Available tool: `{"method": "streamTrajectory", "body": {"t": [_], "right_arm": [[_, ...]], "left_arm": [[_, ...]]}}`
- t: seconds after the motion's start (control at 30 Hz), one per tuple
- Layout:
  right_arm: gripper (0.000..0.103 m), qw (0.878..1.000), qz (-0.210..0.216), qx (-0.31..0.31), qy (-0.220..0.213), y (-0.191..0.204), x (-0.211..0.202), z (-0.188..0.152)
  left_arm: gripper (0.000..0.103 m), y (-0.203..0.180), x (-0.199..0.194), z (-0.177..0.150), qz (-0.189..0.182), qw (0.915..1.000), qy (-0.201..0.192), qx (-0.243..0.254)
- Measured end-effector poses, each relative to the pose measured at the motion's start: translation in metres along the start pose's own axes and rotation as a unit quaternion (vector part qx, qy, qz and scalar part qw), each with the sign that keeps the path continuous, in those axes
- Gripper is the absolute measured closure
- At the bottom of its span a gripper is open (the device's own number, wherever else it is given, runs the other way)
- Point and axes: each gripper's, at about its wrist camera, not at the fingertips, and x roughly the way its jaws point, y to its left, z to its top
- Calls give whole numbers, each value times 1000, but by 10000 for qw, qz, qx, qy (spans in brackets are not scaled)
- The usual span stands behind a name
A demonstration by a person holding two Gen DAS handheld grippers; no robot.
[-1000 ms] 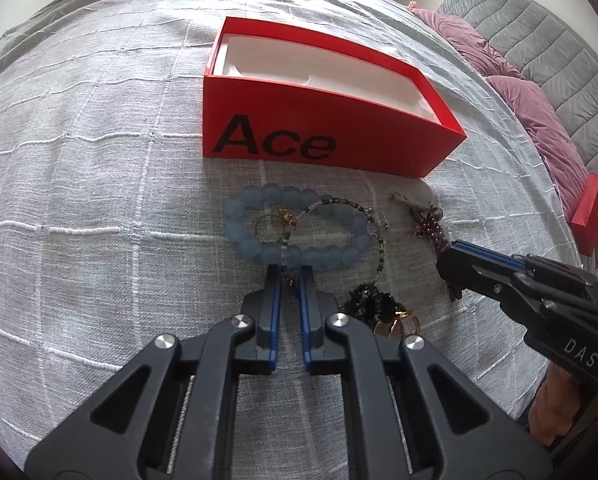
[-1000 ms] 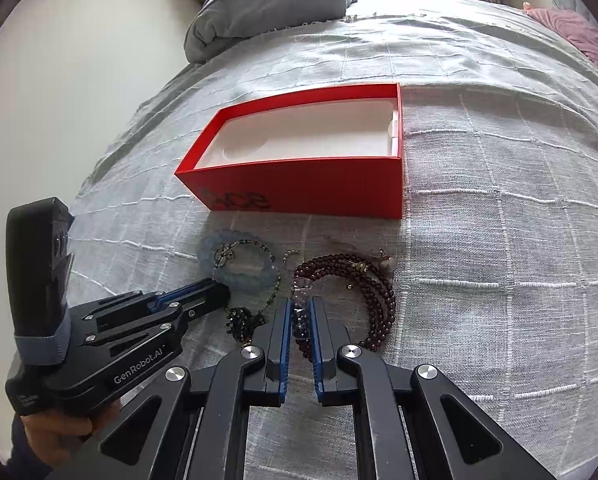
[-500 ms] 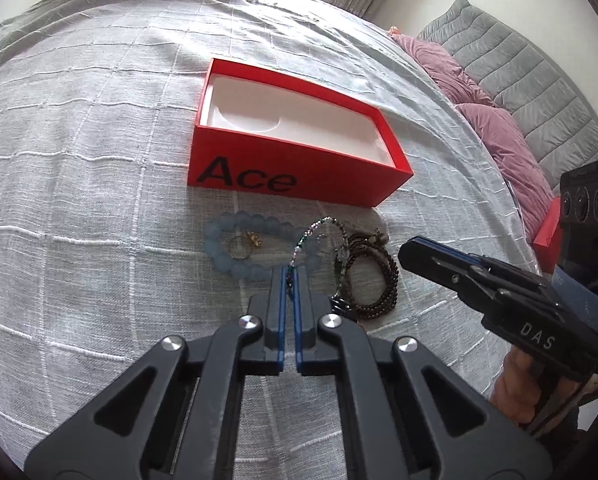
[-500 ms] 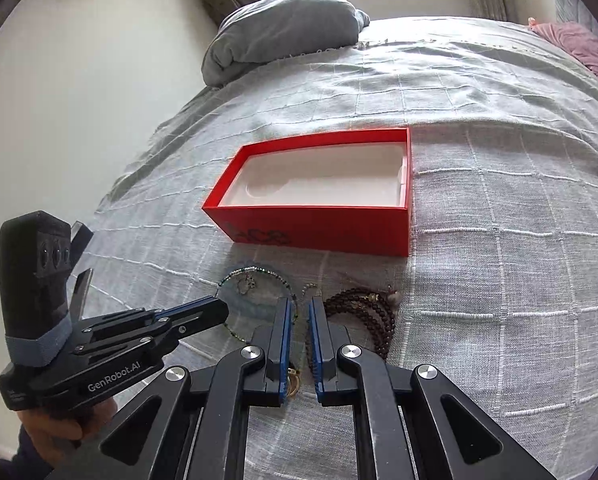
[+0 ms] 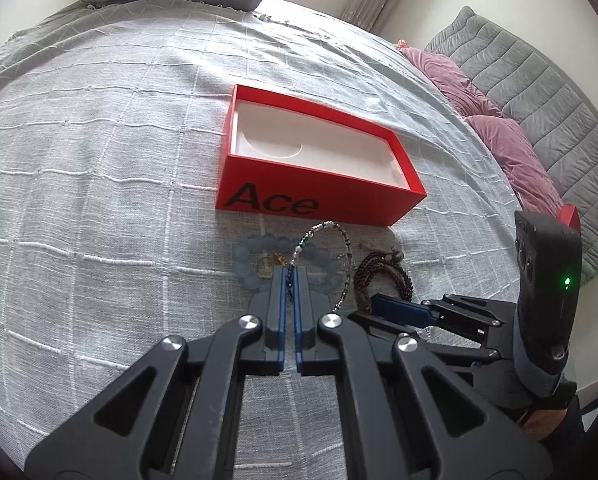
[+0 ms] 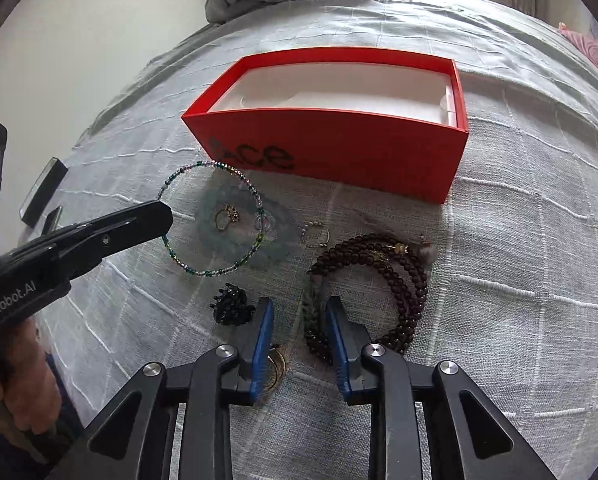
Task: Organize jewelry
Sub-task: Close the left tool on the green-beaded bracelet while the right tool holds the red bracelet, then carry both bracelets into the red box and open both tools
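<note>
An open red box (image 5: 319,200) (image 6: 339,160) with a white lining sits on the grey bedspread. My left gripper (image 5: 290,276) (image 6: 163,216) is shut on a thin multicoloured bead bracelet (image 5: 345,240) (image 6: 255,196), which hangs above a pale blue bead bracelet (image 5: 243,264) and a gold ring (image 6: 223,218). My right gripper (image 6: 299,312) (image 5: 367,310) hovers low over a dark brown bead bracelet (image 6: 403,280) (image 5: 395,276). Its jaws are opening, and one strand of the brown beads lies between them, unpressed.
A black hair claw (image 6: 231,308) lies left of my right gripper, and a gold hoop (image 6: 277,366) peeks from under its left finger. A small hook earring (image 6: 317,232) lies near the box. Pink cushions (image 5: 511,156) and a red lid (image 5: 571,216) are at the right.
My left gripper closed on the thin bracelet and lifted it off the bed. My right gripper rose, then dropped close to the brown beads with its jaws parting.
</note>
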Motion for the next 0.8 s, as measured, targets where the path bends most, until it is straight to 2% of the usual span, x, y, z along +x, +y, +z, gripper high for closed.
{"method": "streamTrajectory", "body": {"t": [0.1, 0.27, 0.47, 0.63, 0.8], "right_arm": [[94, 9990, -392, -216, -54, 6, 3, 0], [95, 9997, -183, 88, -159, -1, -4, 3], [95, 9951, 694, 380, -585, -11, -43, 10], [95, 9852, 1390, 610, -794, -16, -61, 17], [95, 9814, 1343, 636, -1217, -22, -77, 33]], "left_arm": [[99, 0, -4, 1, -21, 10000, -56, 15], [99, 1, -9, 5, -41, 9999, -150, 46], [99, 1, -17, 15, -135, 9993, -315, 139], [99, 6, -28, 33, -68, 9983, -550, 177], [99, 16, -30, 49, -137, 9974, -710, 5]]}}
